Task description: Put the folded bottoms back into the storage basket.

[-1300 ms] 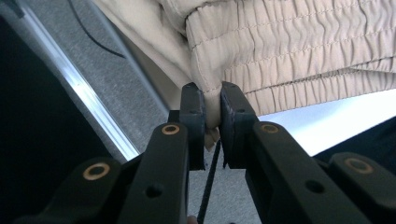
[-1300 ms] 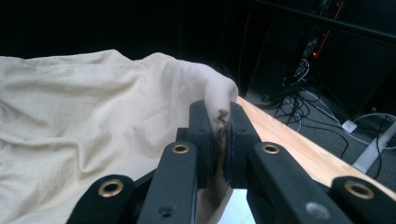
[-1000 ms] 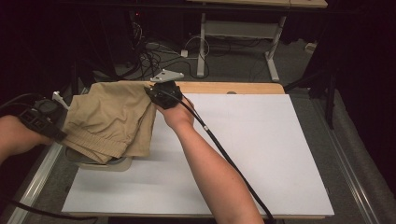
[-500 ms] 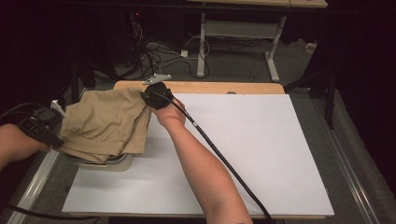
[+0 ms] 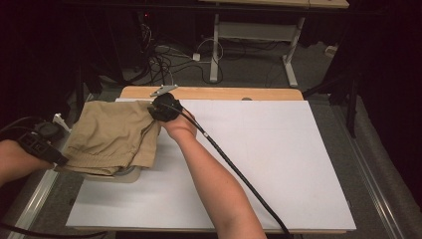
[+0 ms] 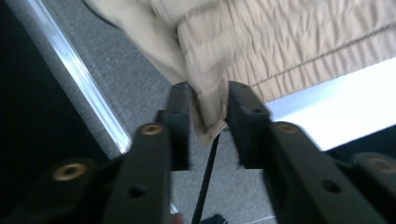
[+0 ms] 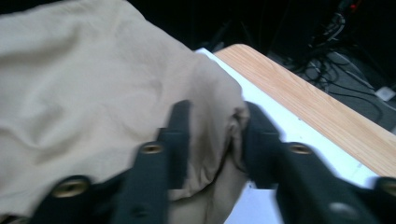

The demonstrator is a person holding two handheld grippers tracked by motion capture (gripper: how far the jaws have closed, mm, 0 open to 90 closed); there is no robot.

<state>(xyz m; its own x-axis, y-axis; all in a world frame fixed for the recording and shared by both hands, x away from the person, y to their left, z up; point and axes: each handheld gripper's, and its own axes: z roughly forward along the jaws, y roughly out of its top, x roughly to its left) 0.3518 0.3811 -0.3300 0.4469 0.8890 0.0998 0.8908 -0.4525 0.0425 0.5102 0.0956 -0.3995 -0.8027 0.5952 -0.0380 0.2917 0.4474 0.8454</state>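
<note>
A folded tan garment [image 5: 112,137] with a gathered waistband lies at the left end of the white board [image 5: 259,164], its near edge hanging over the board's side. My left gripper [image 5: 60,160] is at the garment's near left corner. Its jaws have just been opening, and the corner of the cloth [image 6: 205,100] hangs loose between them around the left gripper [image 6: 208,93]. My right gripper [image 5: 153,115] rests at the garment's far right corner. Its jaws have also just been opening, with a slack fold [image 7: 212,121] lying between them at the right gripper [image 7: 215,112].
The board lies on a wooden table [image 5: 224,93] whose far edge shows beyond it. A pale flat object with a rounded rim [image 5: 127,174] sticks out under the garment's near edge. A metal rail [image 5: 35,199] runs along the left. Cables lie on the floor behind.
The right hand has moved left and down with the garment's corner. The garment has shifted left and now lies lower and flatter on the board. The left hand has stayed in place.
</note>
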